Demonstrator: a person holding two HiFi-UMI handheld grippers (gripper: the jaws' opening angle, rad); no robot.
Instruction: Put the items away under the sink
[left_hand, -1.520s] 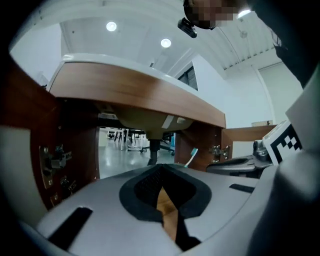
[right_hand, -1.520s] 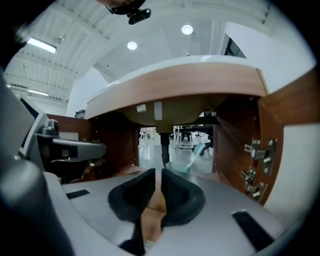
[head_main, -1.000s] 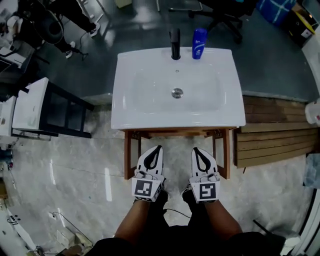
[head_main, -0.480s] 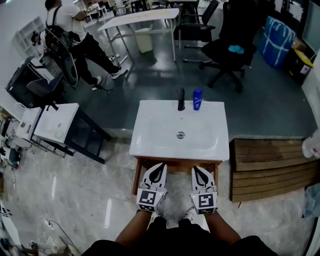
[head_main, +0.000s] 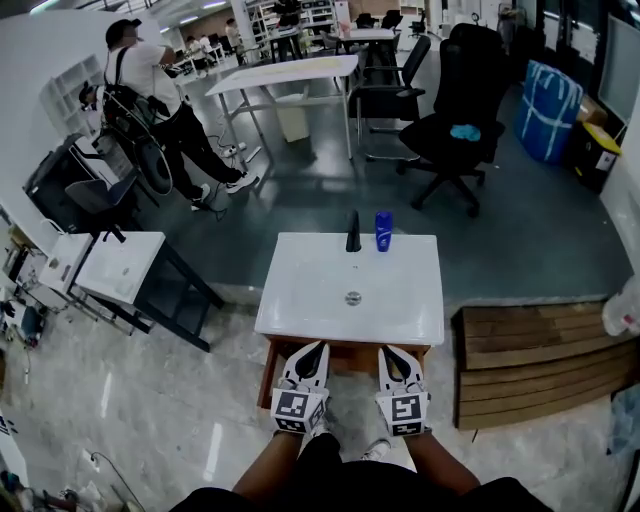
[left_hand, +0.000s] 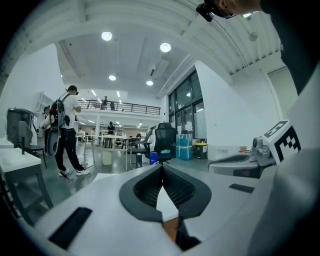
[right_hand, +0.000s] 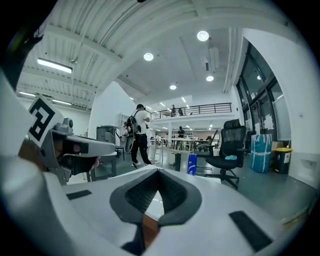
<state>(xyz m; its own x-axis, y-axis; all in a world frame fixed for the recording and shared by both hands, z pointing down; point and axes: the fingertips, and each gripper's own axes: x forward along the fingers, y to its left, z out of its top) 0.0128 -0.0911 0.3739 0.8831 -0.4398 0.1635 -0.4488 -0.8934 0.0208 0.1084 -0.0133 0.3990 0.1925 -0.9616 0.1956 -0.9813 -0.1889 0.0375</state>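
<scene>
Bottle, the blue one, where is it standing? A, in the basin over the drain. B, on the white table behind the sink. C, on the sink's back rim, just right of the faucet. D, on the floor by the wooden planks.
C: in the head view the bottle stands upright on the back rim of the sink, close beside the black faucet, on its right.

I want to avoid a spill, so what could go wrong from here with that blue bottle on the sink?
The blue bottle stands upright beside the black faucet at the back of the sink; reaching in might clip the faucet or tip the bottle into the basin. Left tongs and right tongs are shut, so they must open first.
</scene>
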